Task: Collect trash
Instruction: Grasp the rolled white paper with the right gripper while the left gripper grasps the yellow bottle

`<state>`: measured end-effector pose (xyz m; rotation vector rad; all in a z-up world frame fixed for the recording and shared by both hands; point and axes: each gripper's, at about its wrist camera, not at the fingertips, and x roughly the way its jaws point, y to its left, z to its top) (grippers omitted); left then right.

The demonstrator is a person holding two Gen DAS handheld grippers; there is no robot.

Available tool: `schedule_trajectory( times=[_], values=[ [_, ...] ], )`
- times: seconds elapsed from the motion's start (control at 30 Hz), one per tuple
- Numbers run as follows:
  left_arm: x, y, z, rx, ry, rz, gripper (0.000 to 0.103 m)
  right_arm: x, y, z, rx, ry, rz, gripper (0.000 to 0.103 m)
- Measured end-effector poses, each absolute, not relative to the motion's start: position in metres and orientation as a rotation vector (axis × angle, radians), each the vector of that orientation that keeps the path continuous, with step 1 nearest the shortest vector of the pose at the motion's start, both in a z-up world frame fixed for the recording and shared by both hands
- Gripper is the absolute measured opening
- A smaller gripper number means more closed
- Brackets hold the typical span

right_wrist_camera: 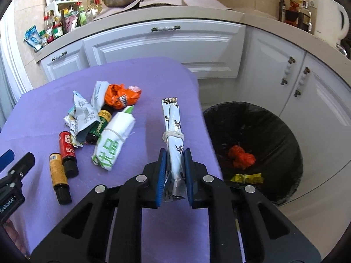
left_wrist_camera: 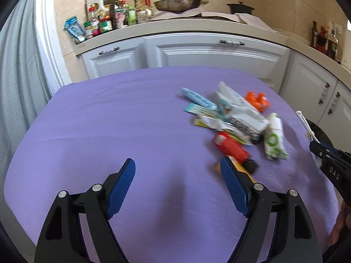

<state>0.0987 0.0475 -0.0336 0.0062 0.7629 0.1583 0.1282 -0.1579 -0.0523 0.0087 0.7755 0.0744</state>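
Bin [right_wrist_camera: 285,118], lower right, holds two scraps; right tool [right_wrist_camera: 174,171] clamps a banded wrapper [right_wrist_camera: 173,122] — left tool [left_wrist_camera: 177,188] open, empty; pile [right_wrist_camera: 96,118] remains on bench [right_wrist_camera: 153,76].

White letters "DAS" stood on the black body of the right gripper [left_wrist_camera: 312,145]; "GenRobot.AI" appeared on the left gripper [right_wrist_camera: 6,157]. Package print stayed illegible.

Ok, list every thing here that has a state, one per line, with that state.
left gripper: open, empty, above the purple cloth
right gripper: shut on the rolled wrapper
rolled wrapper: bound with a rubber band, held
trash bin: open, black-lined, holds a red wad and a yellow scrap
yellow vial: lying down, capped
red vial: lying down, capped
orange bag: crumpled
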Motion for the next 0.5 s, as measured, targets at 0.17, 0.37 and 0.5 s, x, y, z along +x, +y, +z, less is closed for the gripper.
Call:
schedule_trajectory(
  times=[0.17, 0.37, 0.5],
  values=[
    [0.096, 0.021, -0.034, 0.019, 0.76, 0.135, 0.081, 0.117, -0.182, -0.048, 0.03, 0.752, 0.06, 0.016],
    [0.101, 0.001, -0.048, 0.059, 0.768, 0.147, 0.081, 0.108, -0.206, -0.049, 0.058, 0.742, 0.045, 0.016],
    [0.102, 0.004, -0.057, 0.059, 0.797, 0.157, 0.081, 0.103, -0.212, -0.053, 0.068, 0.745, 0.046, 0.016]
  ],
)
